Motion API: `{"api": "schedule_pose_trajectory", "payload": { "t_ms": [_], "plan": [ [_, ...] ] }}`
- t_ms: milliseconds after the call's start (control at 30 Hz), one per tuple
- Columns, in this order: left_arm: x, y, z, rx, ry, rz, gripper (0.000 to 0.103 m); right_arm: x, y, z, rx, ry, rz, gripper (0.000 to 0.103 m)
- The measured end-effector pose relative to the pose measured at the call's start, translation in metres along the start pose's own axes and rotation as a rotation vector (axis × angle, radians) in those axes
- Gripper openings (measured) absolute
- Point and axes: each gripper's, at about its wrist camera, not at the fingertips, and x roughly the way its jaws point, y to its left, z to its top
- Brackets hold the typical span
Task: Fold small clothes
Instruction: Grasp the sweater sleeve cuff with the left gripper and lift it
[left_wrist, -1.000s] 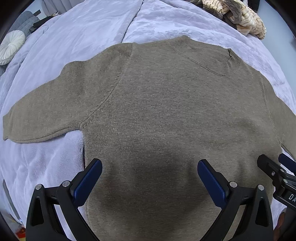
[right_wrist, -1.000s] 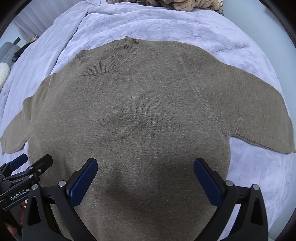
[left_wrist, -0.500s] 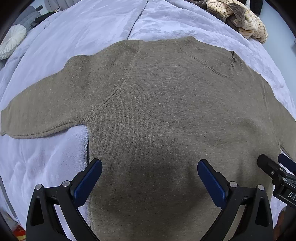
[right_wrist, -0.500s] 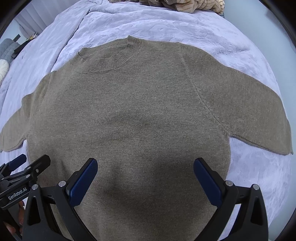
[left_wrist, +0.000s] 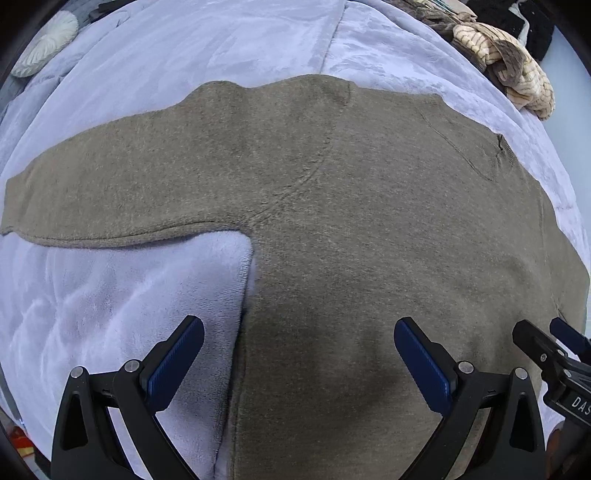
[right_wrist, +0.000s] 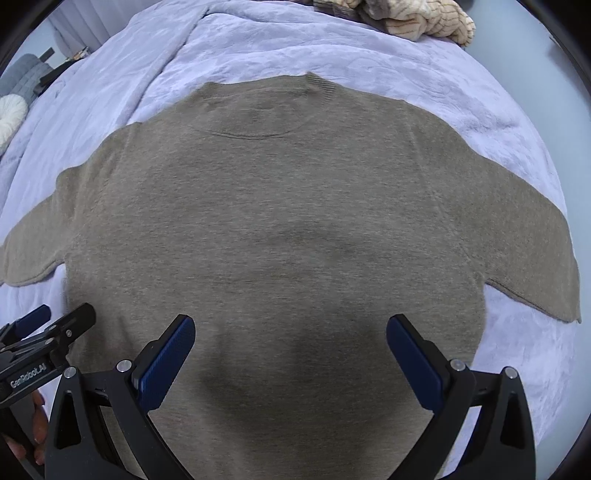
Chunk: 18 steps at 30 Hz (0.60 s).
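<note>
Sweater (right_wrist: 288, 229) is laid flat on the bed (right_wrist: 424, 70), sleeves spread to 9 and 3 o'clock, collar at 12. Left hand-held gripper (left_wrist: 299, 365) is held wide open over the sweater's left side edge; nothing is gripped. Right hand-held gripper (right_wrist: 290, 362) is also wide open over the lower body, empty. Bare blanket is seen past both sleeves. Clothes pile (right_wrist: 413, 18) sits at 1 o'clock, well apart.

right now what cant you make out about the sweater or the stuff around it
- Sweater bottom hem: cut off by the lower edge and the grippers in both wrist views.
- Right sleeve cuff: runs into the fisheye rim.
- Striped clothes pile: at the bed's far edge; separate garments indistinguishable.
</note>
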Motion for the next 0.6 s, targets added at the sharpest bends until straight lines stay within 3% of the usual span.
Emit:
{"api": "schedule_pose_trajectory", "payload": {
  "t_ms": [100, 300, 500, 600],
  "plan": [
    [0.0, 0.031, 0.001, -0.05, -0.007, -0.023, 0.103, -0.001, 0.017, -0.001, -0.023, -0.004, 0.04, 0.103],
    [-0.001, 0.128, 0.007, -0.151, -0.072, 0.024, 0.103, 0.0, 0.06, -0.006, -0.082, -0.007, 0.102, 0.103],
    [-0.002, 0.252, 0.009, -0.375, -0.161, 0.14, 0.103, 0.005, 0.097, -0.013, -0.139, 0.013, 0.134, 0.103],
    [0.001, 0.298, 0.011, -0.481, -0.195, 0.061, 0.103, 0.009, 0.109, -0.015, -0.154, 0.03, 0.138, 0.103]
  ]
}}
